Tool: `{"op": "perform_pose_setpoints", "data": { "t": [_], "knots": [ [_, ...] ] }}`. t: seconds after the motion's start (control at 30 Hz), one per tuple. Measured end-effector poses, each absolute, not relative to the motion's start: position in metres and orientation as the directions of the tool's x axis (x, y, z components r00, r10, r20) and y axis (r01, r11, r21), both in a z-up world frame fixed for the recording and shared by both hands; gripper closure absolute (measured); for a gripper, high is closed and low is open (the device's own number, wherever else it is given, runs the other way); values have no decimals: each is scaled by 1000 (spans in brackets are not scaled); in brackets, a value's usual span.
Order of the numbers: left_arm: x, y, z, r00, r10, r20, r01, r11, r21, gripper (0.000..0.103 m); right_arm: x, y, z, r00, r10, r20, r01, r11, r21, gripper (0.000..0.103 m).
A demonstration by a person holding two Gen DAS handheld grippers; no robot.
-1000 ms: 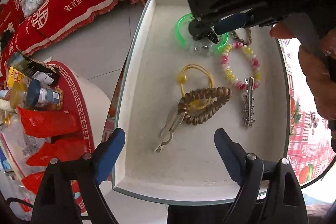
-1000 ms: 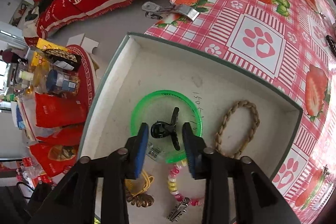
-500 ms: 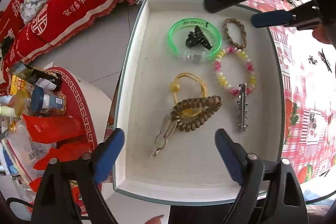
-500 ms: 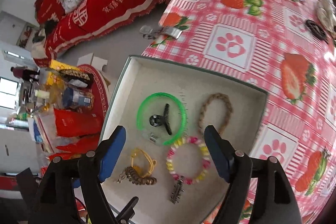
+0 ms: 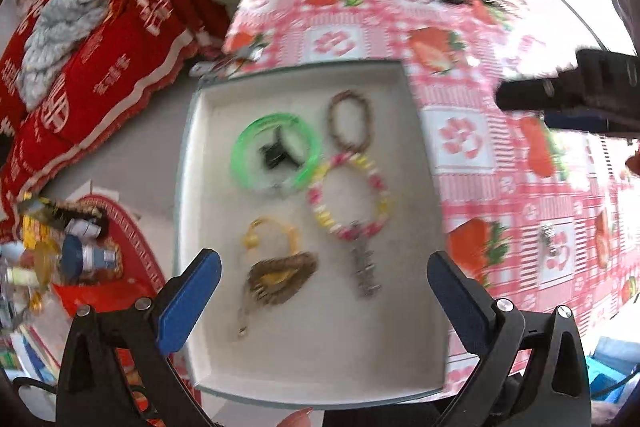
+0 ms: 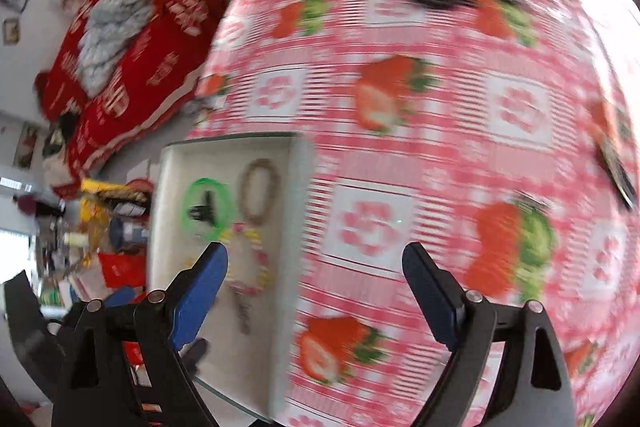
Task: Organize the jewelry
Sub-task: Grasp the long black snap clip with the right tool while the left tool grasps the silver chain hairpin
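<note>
Tray (image 5: 200, 227) holding green bangle (image 5: 244, 143), black clip (image 5: 274, 153), bead bracelet (image 5: 316, 199). Left tongs (image 5: 324, 291) gaping, empty. Right tongs (image 6: 316, 287) opening, empty. Pieces on tabletop (image 6: 440, 147) awaiting pickup.

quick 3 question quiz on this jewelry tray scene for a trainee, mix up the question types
1. True or false: the black claw clip lies inside the green bangle.
2. Which item touches the green bangle? A) the metal hair clip B) the pink and yellow bead bracelet C) the brown braided loop
3. Fill in: the right gripper holds ____ between its opening jaws.

Key: 1 true; 2 B; 3 nothing. All the items lie in the white tray, and the left gripper is open too.
</note>
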State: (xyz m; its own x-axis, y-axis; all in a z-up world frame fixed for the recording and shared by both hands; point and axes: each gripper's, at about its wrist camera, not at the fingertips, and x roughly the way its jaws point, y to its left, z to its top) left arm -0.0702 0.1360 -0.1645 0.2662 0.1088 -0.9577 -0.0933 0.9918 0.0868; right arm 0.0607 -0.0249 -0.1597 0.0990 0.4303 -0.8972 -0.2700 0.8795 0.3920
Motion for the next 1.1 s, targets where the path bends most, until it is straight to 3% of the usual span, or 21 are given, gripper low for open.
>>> {"op": "perform_pose_setpoints", "data": {
  "t": [0.5,0.83,1.1],
  "knots": [
    [-26,34,-166,245,-31,-969,54,998,-18,0,71,-198,-185,168,247,-954,-7,968,250,12],
    [23,-13,-186,196,-93,-976,-21,995,-99,0,101,-239,-191,204,160,-966,-60,987,151,12],
    [49,-38,-202,189,-81,-979,-48,995,-92,4,130,-246,-203,199,114,-973,-174,982,80,12]
  ]
}}
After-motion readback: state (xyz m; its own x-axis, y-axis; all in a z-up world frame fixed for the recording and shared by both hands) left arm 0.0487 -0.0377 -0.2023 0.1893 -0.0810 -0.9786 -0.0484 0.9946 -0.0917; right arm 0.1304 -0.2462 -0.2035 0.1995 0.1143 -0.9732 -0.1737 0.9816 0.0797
